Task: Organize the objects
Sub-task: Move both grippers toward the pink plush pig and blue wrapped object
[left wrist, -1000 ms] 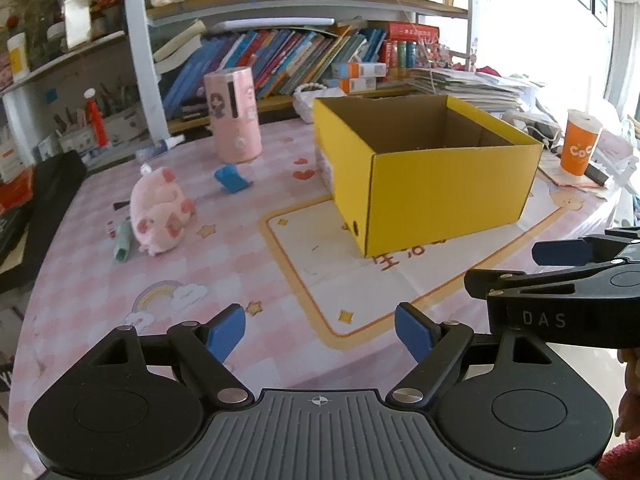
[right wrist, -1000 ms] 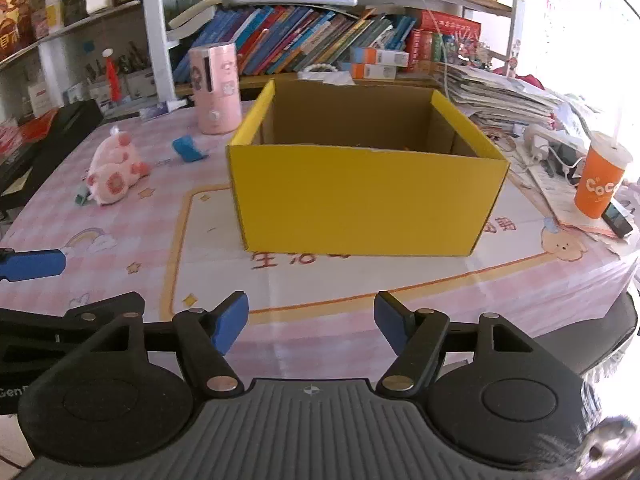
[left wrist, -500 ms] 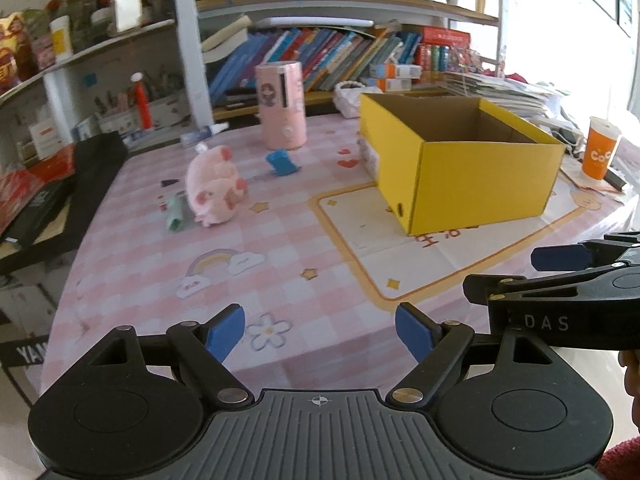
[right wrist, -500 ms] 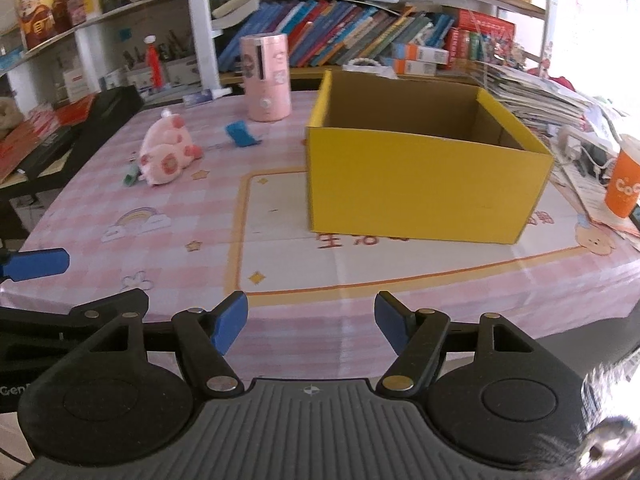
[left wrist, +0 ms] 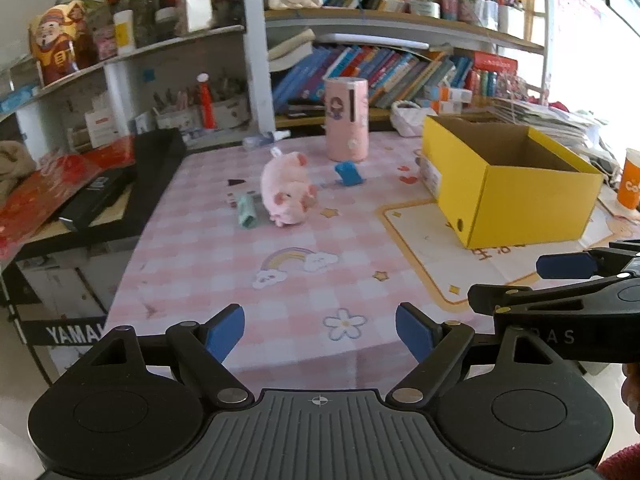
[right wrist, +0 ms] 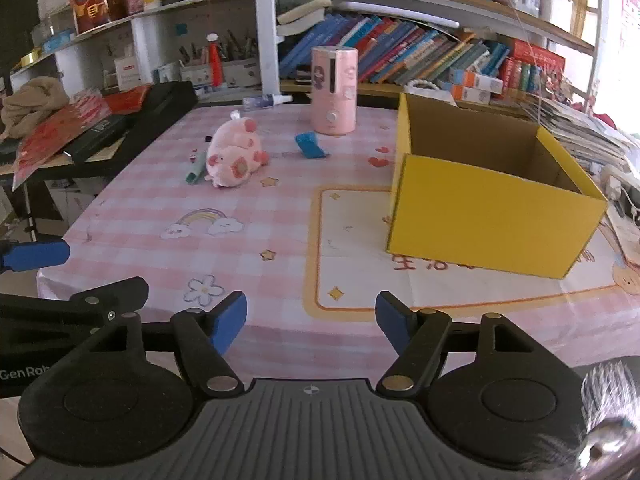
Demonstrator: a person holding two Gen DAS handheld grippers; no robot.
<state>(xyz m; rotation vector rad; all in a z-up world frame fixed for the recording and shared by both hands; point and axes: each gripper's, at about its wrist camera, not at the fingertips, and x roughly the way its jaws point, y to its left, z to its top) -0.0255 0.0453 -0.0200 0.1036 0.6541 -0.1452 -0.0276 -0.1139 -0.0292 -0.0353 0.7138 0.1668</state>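
An open yellow cardboard box [left wrist: 508,184] [right wrist: 492,204] stands on the right of the pink checked table; its inside looks bare. A pink plush pig [left wrist: 286,188] [right wrist: 236,156] lies at the far left, with a green marker [left wrist: 246,210] [right wrist: 196,170] beside it. A small blue object [left wrist: 349,173] [right wrist: 309,145] lies in front of a pink cylinder [left wrist: 346,120] [right wrist: 334,90]. My left gripper [left wrist: 320,334] and right gripper [right wrist: 311,322] are both open and empty, held side by side above the table's front edge.
Bookshelves full of books [left wrist: 400,68] stand behind the table. A black keyboard case [right wrist: 132,120] sits off the left edge. An orange paper cup [left wrist: 630,180] and stacked papers [right wrist: 580,132] lie to the right of the box. A small spray bottle [right wrist: 266,101] lies at the back.
Both grippers have pulled back and turned left, so the box has shifted right and the pig and left table edge have come further into view. Both stay open.
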